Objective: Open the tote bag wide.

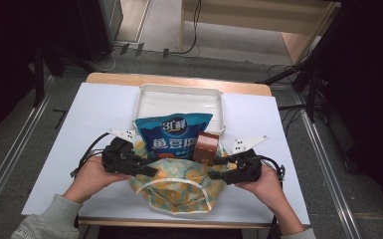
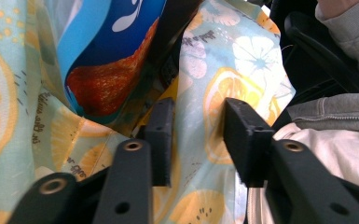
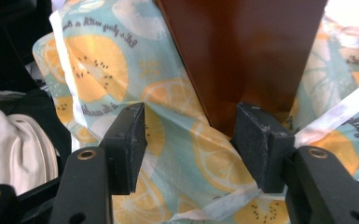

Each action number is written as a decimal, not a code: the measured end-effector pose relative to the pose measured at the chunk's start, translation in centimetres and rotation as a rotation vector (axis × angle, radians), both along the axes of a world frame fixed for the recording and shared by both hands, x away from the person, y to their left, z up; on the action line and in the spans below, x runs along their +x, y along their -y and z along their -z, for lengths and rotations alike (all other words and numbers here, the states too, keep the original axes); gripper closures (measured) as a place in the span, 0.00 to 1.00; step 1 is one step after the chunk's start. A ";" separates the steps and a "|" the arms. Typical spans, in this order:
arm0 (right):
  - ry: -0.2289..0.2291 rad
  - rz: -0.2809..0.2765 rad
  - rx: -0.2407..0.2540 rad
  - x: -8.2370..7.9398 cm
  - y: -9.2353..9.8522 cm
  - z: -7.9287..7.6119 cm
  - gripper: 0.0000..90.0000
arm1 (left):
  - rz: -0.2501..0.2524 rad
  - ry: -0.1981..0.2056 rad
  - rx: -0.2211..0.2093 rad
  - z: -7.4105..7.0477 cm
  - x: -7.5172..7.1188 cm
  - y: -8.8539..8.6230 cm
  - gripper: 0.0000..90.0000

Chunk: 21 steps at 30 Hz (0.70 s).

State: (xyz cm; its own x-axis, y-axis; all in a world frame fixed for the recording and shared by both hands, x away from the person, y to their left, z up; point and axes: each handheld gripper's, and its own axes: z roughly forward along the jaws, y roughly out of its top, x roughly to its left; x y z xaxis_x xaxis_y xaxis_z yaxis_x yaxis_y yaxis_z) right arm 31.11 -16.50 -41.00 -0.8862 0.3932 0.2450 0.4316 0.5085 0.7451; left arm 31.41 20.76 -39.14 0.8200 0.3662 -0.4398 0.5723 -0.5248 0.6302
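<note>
step: spread bag mouth | left gripper [image 2: 198, 140] released astride lemon-print bag [image 1: 179, 186] cloth | right gripper [image 3: 191, 147] released by brown box [image 3: 242, 56] | tip: pinch rim only, near front edge, clear of blue snack pack [image 1: 173, 134]

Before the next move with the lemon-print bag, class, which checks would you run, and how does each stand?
1. Left gripper has bag cloth between its jaws: ok.
2. Left pads pressing the cloth: not ok, gaps show.
3. Right gripper gripping cloth: not ok, jaws apart.
4. Blue snack packet inside the bag: ok, top sticks out.
5. Brown box inside the bag: ok, top sticks out.
6. White tray out of the way: ok, behind the bag.
</note>
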 end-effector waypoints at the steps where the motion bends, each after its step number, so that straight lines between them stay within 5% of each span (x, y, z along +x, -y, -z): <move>1: -0.002 -0.006 -0.003 0.0 -0.1 0.1 0.50 | -0.001 -0.008 -0.001 0.0 0.0 0.0 0.74; 8: -0.029 -0.042 -0.026 -0.4 -0.5 1.0 0.59 | 0.011 0.013 0.006 0.3 -0.2 0.2 0.86; 21: -0.055 -0.059 -0.033 -0.7 -0.3 1.2 1.00 | 0.024 -0.013 -0.015 0.5 -0.2 0.0 1.00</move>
State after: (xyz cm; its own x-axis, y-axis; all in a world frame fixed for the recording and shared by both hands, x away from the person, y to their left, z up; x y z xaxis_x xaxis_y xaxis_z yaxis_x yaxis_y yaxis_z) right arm 30.41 -16.19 -42.25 -0.8936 0.3493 0.2819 0.4400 0.5581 0.7035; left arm 31.17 20.73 -39.64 0.8225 0.3402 -0.4557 0.5681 -0.5291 0.6303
